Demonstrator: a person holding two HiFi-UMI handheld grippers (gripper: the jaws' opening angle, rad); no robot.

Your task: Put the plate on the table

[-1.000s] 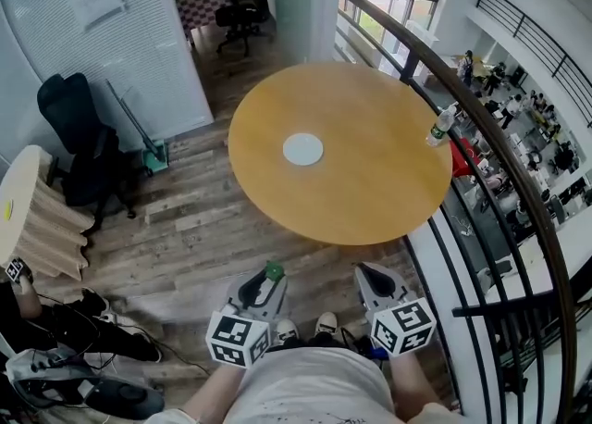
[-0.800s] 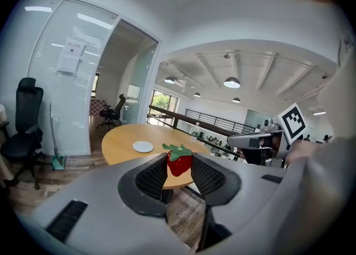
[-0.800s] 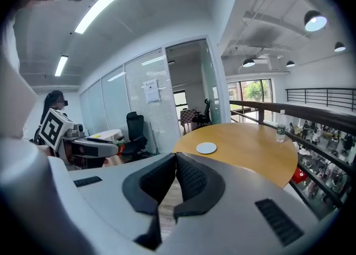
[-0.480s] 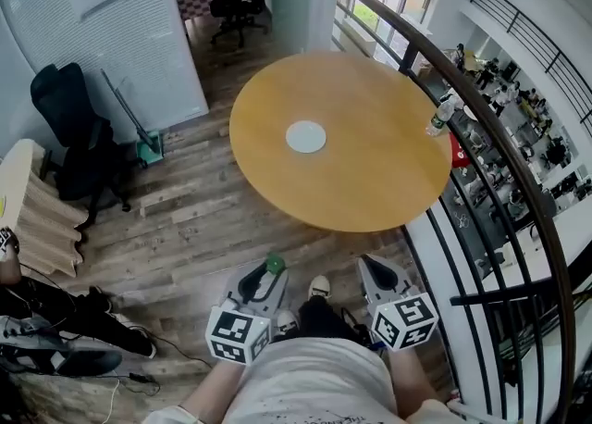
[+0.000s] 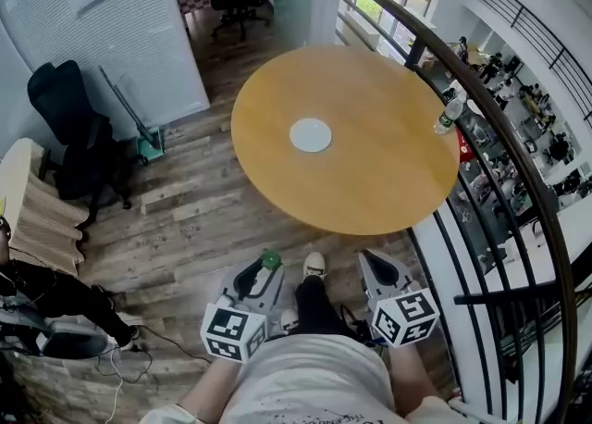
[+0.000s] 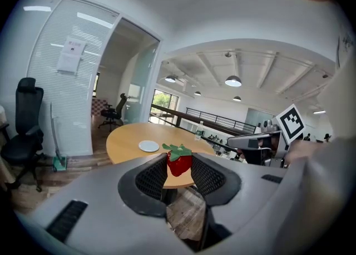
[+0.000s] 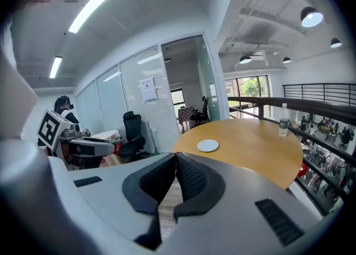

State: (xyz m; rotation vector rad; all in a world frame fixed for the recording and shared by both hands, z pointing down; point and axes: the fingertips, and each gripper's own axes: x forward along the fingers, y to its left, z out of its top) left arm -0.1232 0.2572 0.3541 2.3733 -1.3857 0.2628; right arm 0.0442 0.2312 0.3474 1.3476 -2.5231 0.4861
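A small white plate (image 5: 310, 135) lies near the middle of the round wooden table (image 5: 370, 191); it also shows in the left gripper view as the plate (image 6: 148, 146) and in the right gripper view as the plate (image 7: 208, 146). My left gripper (image 5: 268, 266) is held low over the floor, short of the table, and is shut on a red toy strawberry (image 6: 179, 162) with a green top (image 5: 270, 259). My right gripper (image 5: 371, 261) is beside it, its jaws shut together with nothing between them (image 7: 176, 160).
A water bottle (image 5: 448, 115) stands at the table's right edge, next to a curved black railing (image 5: 518, 191) over a drop. A black office chair (image 5: 69, 126), a cardboard stand (image 5: 32, 218) and floor cables (image 5: 120, 357) are at the left.
The person has stepped a little toward the table, one foot now forward between the grippers. Both grippers keep their places and the strawberry stays held.
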